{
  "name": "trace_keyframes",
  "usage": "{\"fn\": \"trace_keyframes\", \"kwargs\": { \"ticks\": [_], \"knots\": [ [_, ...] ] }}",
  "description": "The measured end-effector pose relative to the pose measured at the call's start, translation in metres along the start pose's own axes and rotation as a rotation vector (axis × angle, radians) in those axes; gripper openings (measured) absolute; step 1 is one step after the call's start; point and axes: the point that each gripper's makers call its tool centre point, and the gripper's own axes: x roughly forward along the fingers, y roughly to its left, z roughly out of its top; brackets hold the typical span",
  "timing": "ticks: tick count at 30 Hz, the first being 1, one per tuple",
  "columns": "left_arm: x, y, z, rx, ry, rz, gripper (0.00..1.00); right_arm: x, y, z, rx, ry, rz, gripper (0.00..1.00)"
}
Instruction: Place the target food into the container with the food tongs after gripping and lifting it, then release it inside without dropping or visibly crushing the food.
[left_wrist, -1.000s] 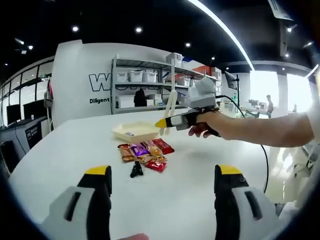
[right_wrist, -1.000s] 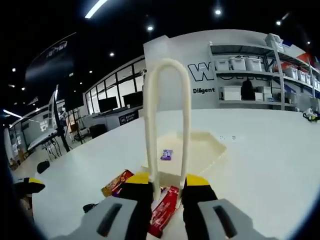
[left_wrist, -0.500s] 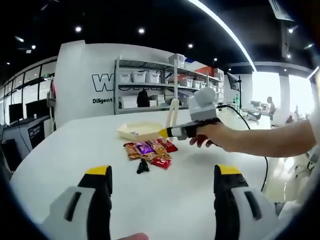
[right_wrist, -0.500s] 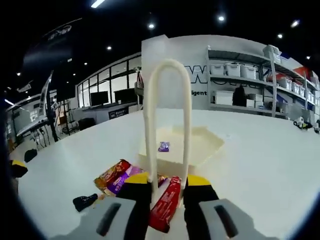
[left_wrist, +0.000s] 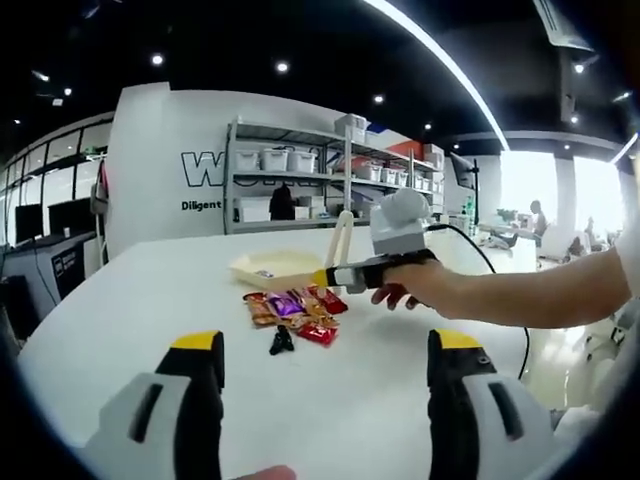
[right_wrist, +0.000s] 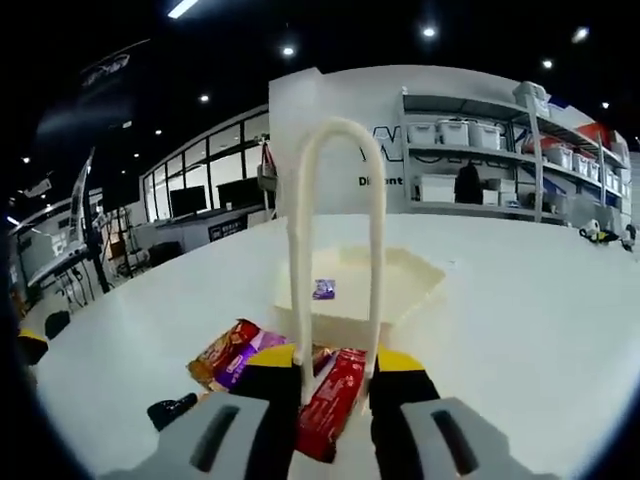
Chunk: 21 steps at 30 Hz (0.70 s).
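My right gripper (right_wrist: 335, 360) is shut on cream U-shaped food tongs (right_wrist: 336, 140), whose bend points away from the camera. Between the tong arms shows a red snack packet (right_wrist: 330, 400) from a pile of wrapped snacks (left_wrist: 293, 305) on the white table; whether the tongs touch it I cannot tell. Behind the pile sits a cream tray (right_wrist: 410, 285) holding one small purple piece (right_wrist: 322, 289). In the left gripper view a hand holds the right gripper (left_wrist: 322, 277) just over the pile, tongs (left_wrist: 340, 235) rising from it. My left gripper (left_wrist: 325, 345) is open and holds nothing, well short of the pile.
A small black object (left_wrist: 280, 342) lies on the table (left_wrist: 150, 290) beside the pile. The person's forearm (left_wrist: 520, 295) reaches in from the right. Shelving with white bins (left_wrist: 290, 185) stands beyond the table's far edge.
The right gripper with the tongs has drifted a little lower and closer to the snack pile. The left gripper has kept still and open.
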Motion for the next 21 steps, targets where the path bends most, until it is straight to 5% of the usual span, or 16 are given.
{"fn": "trace_keyframes", "kwargs": {
  "ticks": [21],
  "knots": [
    [-0.006, 0.002, -0.005, -0.022, -0.002, 0.011, 0.79, -0.001, -0.005, -0.013, -0.02, 0.051, 0.011, 0.16]
  ]
}}
